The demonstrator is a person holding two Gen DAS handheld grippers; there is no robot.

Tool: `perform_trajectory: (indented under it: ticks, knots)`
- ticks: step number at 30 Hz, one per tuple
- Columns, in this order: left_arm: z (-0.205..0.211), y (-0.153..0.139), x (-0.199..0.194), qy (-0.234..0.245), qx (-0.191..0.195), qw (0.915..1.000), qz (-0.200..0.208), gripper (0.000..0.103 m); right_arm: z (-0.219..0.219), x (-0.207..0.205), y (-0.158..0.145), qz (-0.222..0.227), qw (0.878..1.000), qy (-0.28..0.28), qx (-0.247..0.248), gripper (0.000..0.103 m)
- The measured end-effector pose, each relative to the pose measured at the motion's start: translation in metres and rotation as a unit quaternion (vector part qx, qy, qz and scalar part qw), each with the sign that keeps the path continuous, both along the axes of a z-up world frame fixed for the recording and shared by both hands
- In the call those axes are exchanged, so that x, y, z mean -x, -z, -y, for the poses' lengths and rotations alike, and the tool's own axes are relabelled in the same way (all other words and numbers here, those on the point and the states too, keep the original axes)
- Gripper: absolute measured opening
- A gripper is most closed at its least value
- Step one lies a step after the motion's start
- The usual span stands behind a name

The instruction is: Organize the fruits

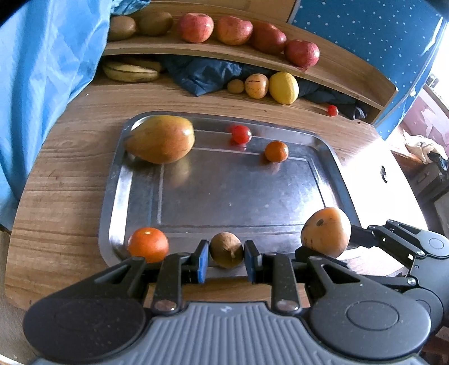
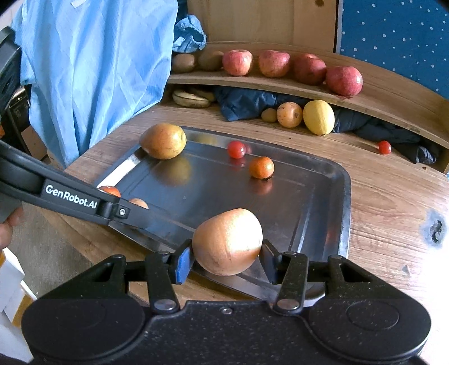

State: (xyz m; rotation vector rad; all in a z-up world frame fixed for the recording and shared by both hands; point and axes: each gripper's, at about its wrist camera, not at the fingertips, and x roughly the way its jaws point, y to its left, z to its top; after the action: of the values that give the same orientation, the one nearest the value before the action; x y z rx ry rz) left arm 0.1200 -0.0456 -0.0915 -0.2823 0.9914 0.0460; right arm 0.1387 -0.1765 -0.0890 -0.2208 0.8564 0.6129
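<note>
— Looking at the left gripper (image 1: 226, 257) first: where is its fruit lying?

— A small brown round fruit (image 1: 226, 250) is sitting on the near rim of the shiny rectangular metal tray (image 1: 241, 185), directly between the blue pads (image 1: 202, 261). The jaws are standing narrow around it, with a sliver of gap showing on each side, so I am judging them as bracketing it, not yet clamping. Its stem end is pointing back toward the camera, so the long axis is running along the fingers.

— And the right gripper (image 2: 224, 259)?

— It is holding a pale orange, pear-shaped fruit (image 2: 228, 241) over the tray's near right corner, both pads pressing on its flanks. In the left wrist view that fruit (image 1: 327, 231) is appearing raised just beside the rim, the right tool reaching in from the side, nearly level.

— Where should things be going?

— Probably to the curved wooden shelf (image 1: 280, 60) straight ahead, where four red apples (image 1: 195, 27) are lining the top tier and a yellow lemon (image 1: 284, 87) is sitting below with like-coloured fruit. That lies well apart from both grippers, beyond the tray's far edge.

— Anything in the way?

— A round orange tangerine (image 1: 148, 243) is resting just beside the left finger, so closing and lifting straight up is looking safest.
</note>
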Motion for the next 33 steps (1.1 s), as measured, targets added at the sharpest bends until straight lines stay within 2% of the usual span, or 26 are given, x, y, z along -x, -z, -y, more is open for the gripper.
perform_trajectory:
  ticks: [13, 20, 23, 28, 30, 33]
  knots:
    - [-0.009, 0.003, 0.002, -0.018, -0.01, 0.9998, -0.002, 0.029, -0.01, -0.005, 0.005, -0.004, 1.0, -0.004, 0.001, 0.052]
    - [-0.008, 0.002, 0.002, -0.017, -0.003, 0.9998, -0.002, 0.03, -0.009, -0.004, 0.004, -0.004, 1.0, -0.006, 0.003, 0.053]
    - [-0.006, 0.0, 0.004, -0.012, -0.001, 0.9999, 0.0, 0.043, -0.008, -0.003, 0.002, -0.001, 1.0, -0.008, 0.001, 0.055]
    - [-0.001, -0.004, 0.01, -0.001, 0.003, 1.0, 0.002, 0.066, -0.003, 0.003, -0.004, 0.001, 1.0, -0.002, -0.002, 0.069]
    - [0.0, -0.006, 0.014, 0.005, 0.005, 1.0, 0.001, 0.082, 0.001, 0.006, -0.007, 0.003, 1.0, 0.001, -0.003, 0.074]
    - [0.0, -0.009, 0.022, 0.015, 0.015, 0.9998, -0.004, 0.094, 0.008, 0.014, -0.013, 0.009, 1.0, 0.004, -0.002, 0.083]
